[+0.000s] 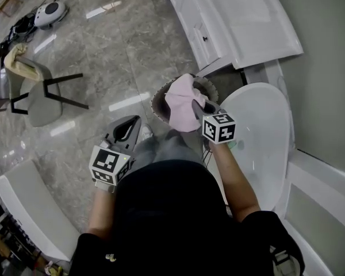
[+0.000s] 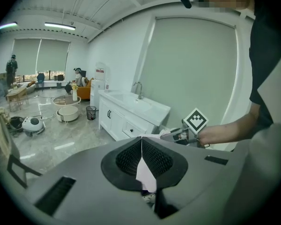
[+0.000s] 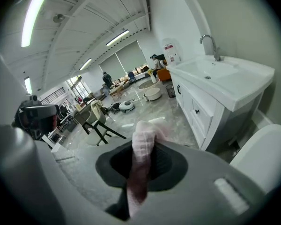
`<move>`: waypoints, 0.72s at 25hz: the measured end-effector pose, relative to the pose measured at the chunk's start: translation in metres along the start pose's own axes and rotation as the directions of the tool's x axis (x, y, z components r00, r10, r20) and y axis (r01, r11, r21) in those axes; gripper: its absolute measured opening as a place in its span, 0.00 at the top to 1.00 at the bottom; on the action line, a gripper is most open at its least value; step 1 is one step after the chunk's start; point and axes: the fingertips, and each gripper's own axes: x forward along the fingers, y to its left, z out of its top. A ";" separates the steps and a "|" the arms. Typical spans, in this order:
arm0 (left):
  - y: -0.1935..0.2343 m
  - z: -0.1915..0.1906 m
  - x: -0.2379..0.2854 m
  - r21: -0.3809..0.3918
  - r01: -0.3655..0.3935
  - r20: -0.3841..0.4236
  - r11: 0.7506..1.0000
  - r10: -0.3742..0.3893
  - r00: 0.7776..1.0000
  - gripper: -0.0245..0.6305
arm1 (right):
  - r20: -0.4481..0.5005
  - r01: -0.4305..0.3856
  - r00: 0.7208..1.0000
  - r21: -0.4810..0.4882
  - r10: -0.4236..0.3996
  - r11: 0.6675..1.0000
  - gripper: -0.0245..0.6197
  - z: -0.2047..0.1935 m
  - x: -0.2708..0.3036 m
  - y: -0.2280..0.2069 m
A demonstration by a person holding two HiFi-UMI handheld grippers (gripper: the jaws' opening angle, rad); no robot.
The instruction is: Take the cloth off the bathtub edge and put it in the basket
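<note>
- Right gripper (image 1: 195, 104) had its jaws closed on the pink cloth (image 1: 181, 99). A narrow fold was pinched between the pads, and the rest bunched up past the tips.
- Left gripper (image 2: 141, 142) had its jaws shut tip to tip with nothing gripped. A pale patch showed through the gap behind the tips, and what it was could not be told.
- From the head view, the cloth hung ahead of the right jaws, over the mouth of the dark round basket (image 1: 157, 102). The rim showed to the left of the bundle and beyond it. How high the cloth sat above the rim could not be read.
- Off to the right of the right jaws lay the white bathtub (image 1: 259, 148), with no cloth on the part of its edge in view. The carry looked nearly finished, with only the drop left.
- The step in hand was judged to be lowering and letting go. To do it well, the jaws needed to stay centred over the opening and go down until most of the bundle was below the rim.
- A soft cloth tends to trail, so a loose corner could drape over the near rim. Releasing late would be safer than releasing early.
- The pads might drag on the weave, so the jaws should open wide and then lift straight up.
- The left jaws sat well short of the basket, on its near left side, and were best kept there, clear of the drop.
</note>
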 end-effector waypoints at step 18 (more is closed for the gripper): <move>0.008 -0.079 0.027 0.008 -0.059 -0.193 0.998 0.059 0.979 0.94 | -0.290 0.028 0.956 -0.062 -0.045 0.998 0.90 -0.142 0.153 -0.064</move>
